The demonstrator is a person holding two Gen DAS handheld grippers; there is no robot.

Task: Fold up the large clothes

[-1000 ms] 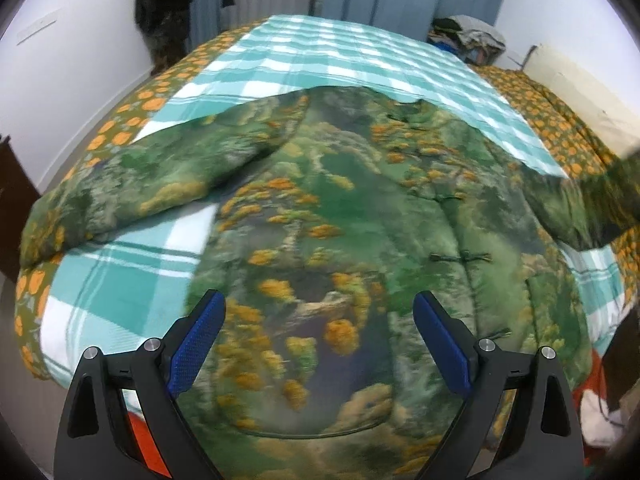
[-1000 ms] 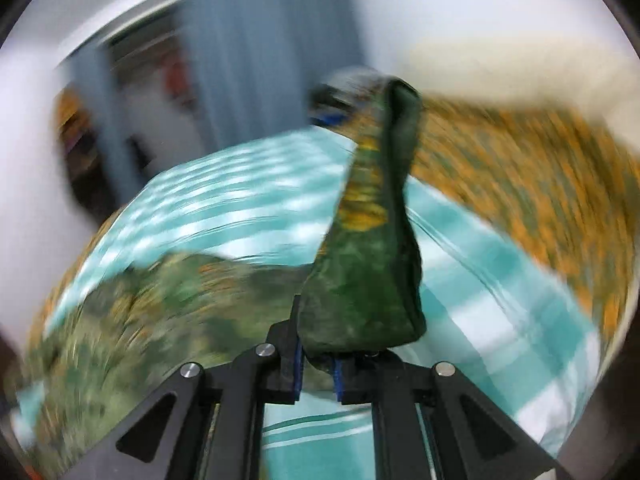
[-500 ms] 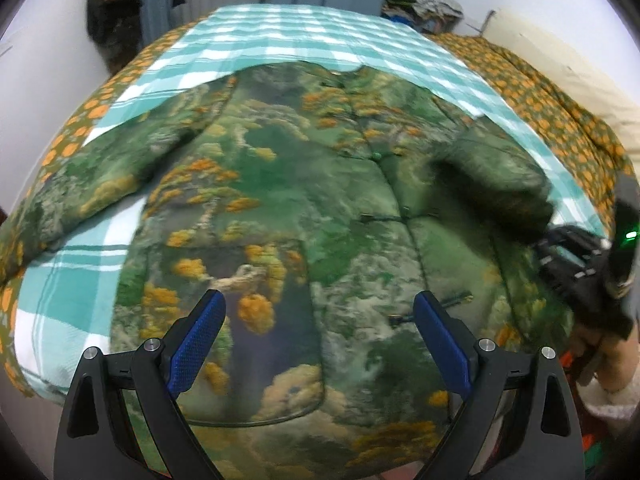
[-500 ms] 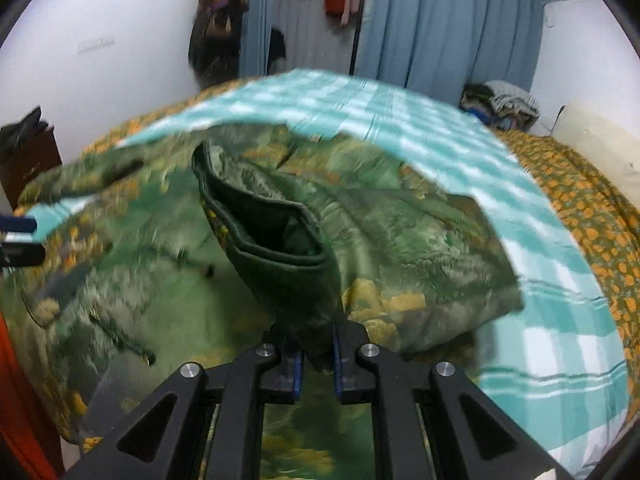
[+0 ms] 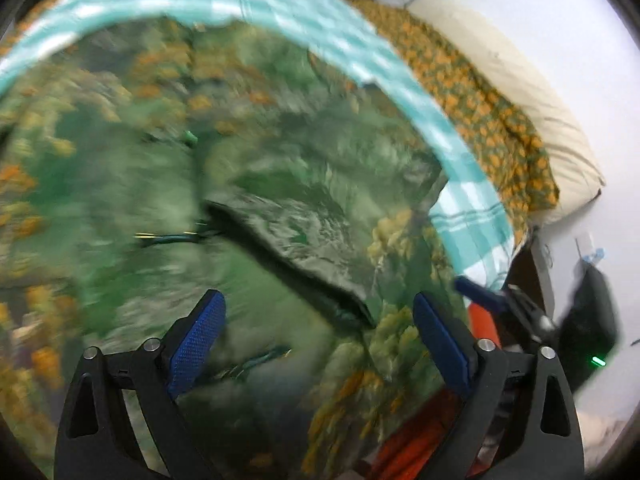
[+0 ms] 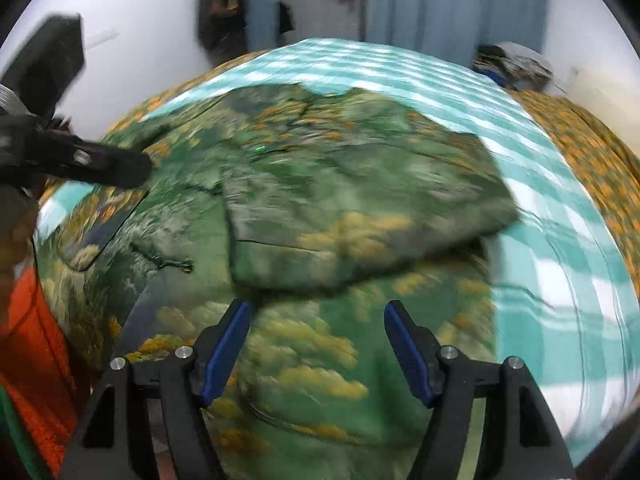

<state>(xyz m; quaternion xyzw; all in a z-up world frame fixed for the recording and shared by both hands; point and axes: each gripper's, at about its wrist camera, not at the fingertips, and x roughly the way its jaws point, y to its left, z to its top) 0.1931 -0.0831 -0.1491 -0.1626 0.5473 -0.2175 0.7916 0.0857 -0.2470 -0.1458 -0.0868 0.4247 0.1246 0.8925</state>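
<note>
Right gripper [image 6: 316, 340] hangs with its blue ribbed pads spread wide, nothing between them, just above the near hem of the jacket [image 6: 304, 216]. Left gripper [image 5: 318, 336] is also gaping and empty over the same padded green-and-orange print. The jacket lies flat on the teal checked sheet [image 6: 560, 240], one sleeve [image 6: 360, 220] folded across its front in a thick slab. Orange floral quilt [image 5: 480, 92] edges the far right. Motion blur smears the jacket's fastenings and its left part.
</note>
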